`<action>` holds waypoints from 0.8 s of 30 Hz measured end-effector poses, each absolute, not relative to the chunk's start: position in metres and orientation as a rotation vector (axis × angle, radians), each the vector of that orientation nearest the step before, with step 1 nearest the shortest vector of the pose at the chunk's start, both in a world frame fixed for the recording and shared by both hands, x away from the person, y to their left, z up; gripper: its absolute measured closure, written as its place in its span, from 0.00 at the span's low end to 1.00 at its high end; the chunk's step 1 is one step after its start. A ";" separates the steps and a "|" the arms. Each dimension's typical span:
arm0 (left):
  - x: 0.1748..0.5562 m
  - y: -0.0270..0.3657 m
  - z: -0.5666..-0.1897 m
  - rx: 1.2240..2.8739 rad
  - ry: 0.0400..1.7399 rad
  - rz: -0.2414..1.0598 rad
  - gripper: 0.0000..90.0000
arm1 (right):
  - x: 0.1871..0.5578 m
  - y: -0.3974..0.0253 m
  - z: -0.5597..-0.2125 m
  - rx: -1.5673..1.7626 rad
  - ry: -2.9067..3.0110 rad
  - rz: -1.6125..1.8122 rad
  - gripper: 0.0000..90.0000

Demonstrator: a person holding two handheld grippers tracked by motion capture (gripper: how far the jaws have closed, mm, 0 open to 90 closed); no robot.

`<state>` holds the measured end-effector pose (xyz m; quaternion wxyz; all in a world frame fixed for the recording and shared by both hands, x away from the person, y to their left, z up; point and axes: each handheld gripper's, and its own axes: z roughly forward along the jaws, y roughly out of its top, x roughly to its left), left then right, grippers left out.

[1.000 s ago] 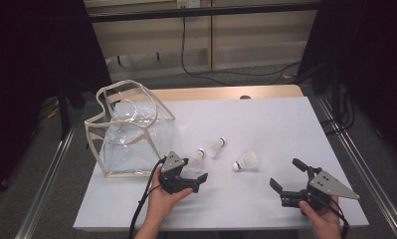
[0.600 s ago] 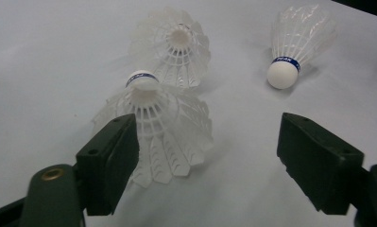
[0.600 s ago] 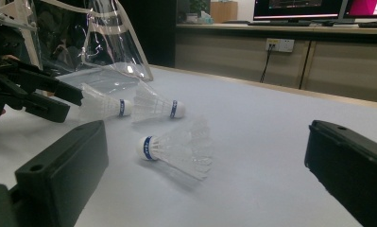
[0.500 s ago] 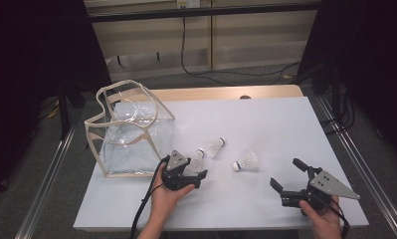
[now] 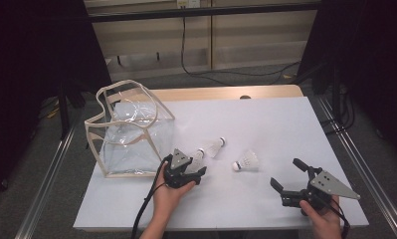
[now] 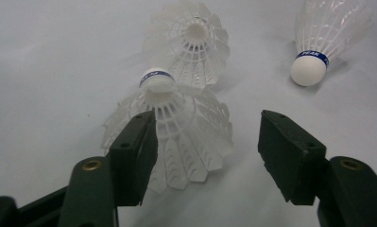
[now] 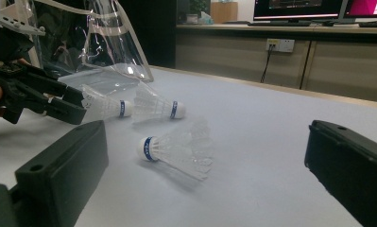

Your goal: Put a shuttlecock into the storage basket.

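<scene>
Shuttlecocks lie on the white table [image 5: 265, 129], three in all, in a loose row near its middle. The nearest shuttlecock [image 6: 169, 130] sits on its side between the spread jaws of the left gripper [image 5: 188, 172], its feather skirt toward the gripper and its blue-banded cork pointing away; the left jaw is just beside the skirt, and I cannot tell whether it touches, while the right jaw stands apart from it. A second shuttlecock [image 5: 216, 147] lies just beyond the first, farther and to the right, and their feathers look close or touching. The third shuttlecock [image 5: 246, 161] lies alone to the right, cork pointing left. The right gripper [image 5: 291, 180] rests low at the near right of the table, jaws wide apart and holding nothing, well apart from all three. A clear plastic bag [image 5: 129, 129] with beige trim stands open at the far left, just beside the left gripper.
</scene>
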<state>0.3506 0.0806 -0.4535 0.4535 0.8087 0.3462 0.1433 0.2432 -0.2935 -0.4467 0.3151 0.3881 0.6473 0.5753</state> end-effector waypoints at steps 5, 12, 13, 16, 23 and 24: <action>0.352 0.079 -0.453 2.009 0.847 0.362 0.48 | 0.243 -0.294 -0.447 1.022 1.705 1.518 0.00; 0.354 0.076 -0.454 2.019 0.877 0.371 0.51 | 0.243 -0.294 -0.447 1.018 1.703 1.520 0.01; 0.354 0.076 -0.454 2.015 0.887 0.366 0.51 | 0.243 -0.294 -0.446 1.021 1.703 1.521 0.01; 0.356 0.076 -0.455 2.013 0.900 0.369 0.52 | 0.243 -0.294 -0.446 1.019 1.703 1.519 0.01; 0.358 0.073 -0.455 2.020 0.925 0.368 0.55 | 0.243 -0.294 -0.446 1.018 1.704 1.521 0.01; 0.358 0.072 -0.455 2.017 0.934 0.370 0.56 | 0.243 -0.294 -0.446 1.018 1.704 1.520 0.01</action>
